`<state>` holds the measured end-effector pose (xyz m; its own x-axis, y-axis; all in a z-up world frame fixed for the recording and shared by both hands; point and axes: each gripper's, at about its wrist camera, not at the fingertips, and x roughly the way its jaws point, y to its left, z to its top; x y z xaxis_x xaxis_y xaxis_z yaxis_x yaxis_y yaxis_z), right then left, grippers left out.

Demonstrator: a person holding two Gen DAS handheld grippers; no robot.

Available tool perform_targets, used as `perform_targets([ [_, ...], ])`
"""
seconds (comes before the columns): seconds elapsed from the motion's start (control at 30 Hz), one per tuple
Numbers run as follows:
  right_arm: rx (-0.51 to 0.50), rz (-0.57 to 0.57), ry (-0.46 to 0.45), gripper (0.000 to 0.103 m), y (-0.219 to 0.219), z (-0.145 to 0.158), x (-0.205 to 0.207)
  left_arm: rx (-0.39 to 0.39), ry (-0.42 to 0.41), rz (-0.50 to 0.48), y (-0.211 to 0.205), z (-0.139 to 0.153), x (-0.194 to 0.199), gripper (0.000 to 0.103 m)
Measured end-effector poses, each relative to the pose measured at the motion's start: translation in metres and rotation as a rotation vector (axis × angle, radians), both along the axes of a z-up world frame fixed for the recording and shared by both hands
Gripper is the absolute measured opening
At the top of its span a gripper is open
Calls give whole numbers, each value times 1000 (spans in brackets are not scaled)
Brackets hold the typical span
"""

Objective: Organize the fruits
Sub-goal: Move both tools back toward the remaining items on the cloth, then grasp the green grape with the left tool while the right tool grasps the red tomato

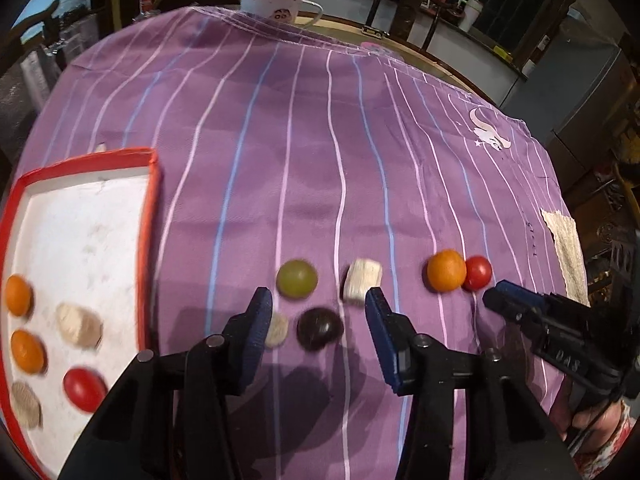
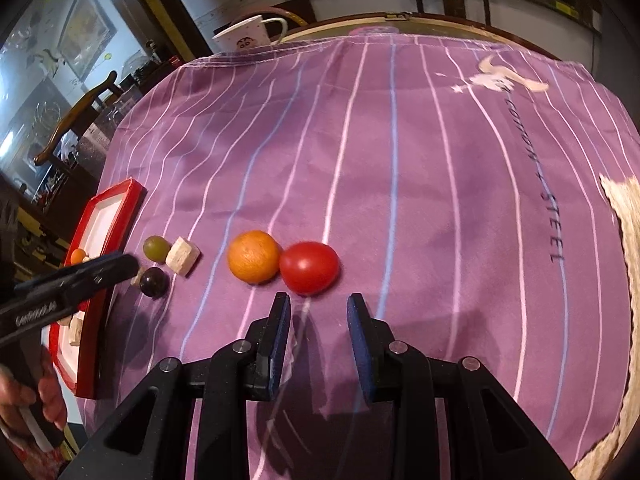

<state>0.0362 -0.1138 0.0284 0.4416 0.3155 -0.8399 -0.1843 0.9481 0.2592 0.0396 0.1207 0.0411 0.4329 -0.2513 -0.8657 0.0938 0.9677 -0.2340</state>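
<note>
On the purple striped cloth lie a green grape (image 1: pixel 297 279), a dark grape (image 1: pixel 319 328), a pale cube (image 1: pixel 362 285), a small pale lump (image 1: pixel 277 329), an orange (image 1: pixel 446 270) and a red tomato (image 1: pixel 477 273). My left gripper (image 1: pixel 318 330) is open, its jaws on either side of the dark grape. My right gripper (image 2: pixel 318 334) is open and empty, just short of the tomato (image 2: pixel 309 267) and the orange (image 2: pixel 253 256). The red-rimmed white tray (image 1: pixel 150 216) holds two oranges (image 1: pixel 26 350), a tomato (image 1: pixel 84 389) and pale lumps (image 1: pixel 79 325).
A white mug (image 1: pixel 274 4) stands at the far edge of the table. A beige woven cloth (image 1: pixel 568 252) lies at the right edge. The right gripper shows in the left wrist view (image 1: pixel 504 300). Chairs and shelves stand beyond the table.
</note>
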Motion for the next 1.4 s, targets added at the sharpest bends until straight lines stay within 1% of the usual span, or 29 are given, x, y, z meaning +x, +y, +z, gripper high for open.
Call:
perform_targets([
  [0.13, -45, 32, -23, 32, 12, -2, 5, -9, 36, -17, 0, -13, 15, 48],
  [0.4, -137, 71, -80, 34, 28, -3, 18, -63, 45, -25, 7, -19, 20, 48],
  [0.43, -140, 72, -83, 34, 29, -3, 20, -75, 48, -23, 10, -19, 21, 48],
  [0.57, -136, 75, -87, 35, 31, -3, 27, -76, 49, -32, 12, -20, 23, 49],
  [0.67, -109, 81, -69, 37, 30, -5, 34, -80, 58, -63, 10, -20, 26, 55],
  [0.77, -85, 84, -55, 38, 30, -5, 40, -85, 59, -98, 6, -19, 30, 52],
  [0.8, -76, 86, -48, 38, 29, -6, 42, -91, 58, -104, 6, -19, 31, 43],
  [0.83, -60, 88, -38, 37, 28, -6, 45, -109, 60, -111, 7, -18, 31, 31],
  [0.87, -39, 89, -25, 37, 25, -7, 47, -123, 65, -112, 9, -18, 31, 25],
  [0.9, -19, 90, -12, 37, 23, -7, 49, -118, 72, -104, 12, -19, 31, 22],
  [1.0, 39, 84, 20, 37, 13, -9, 51, -172, 83, -79, 21, -22, 31, 22],
  [1.07, 69, 74, 36, 37, 9, -10, 50, -178, 82, -67, 22, -23, 32, 23],
  [1.1, 85, 66, 43, 37, 6, -11, 50, -166, 80, -66, 20, -23, 33, 27],
  [1.13, 96, 60, 48, 37, 5, -12, 49, -152, 83, -65, 17, -25, 34, 36],
  [1.17, 101, 56, 51, 37, 4, -11, 49, -133, 88, -69, 14, -26, 35, 39],
  [1.23, 103, 53, 51, 37, 5, -11, 47, -95, 61, -80, 7, -24, 34, 41],
  [1.33, 87, 47, 40, 38, 8, -11, 48, -88, 54, -80, 7, -24, 34, 40],
  [1.37, 88, 43, 40, 39, 9, -11, 49, -96, 53, -78, 8, -25, 34, 38],
  [1.4, 82, 38, 34, 39, 11, -11, 49, -112, 52, -80, 9, -25, 33, 29],
])
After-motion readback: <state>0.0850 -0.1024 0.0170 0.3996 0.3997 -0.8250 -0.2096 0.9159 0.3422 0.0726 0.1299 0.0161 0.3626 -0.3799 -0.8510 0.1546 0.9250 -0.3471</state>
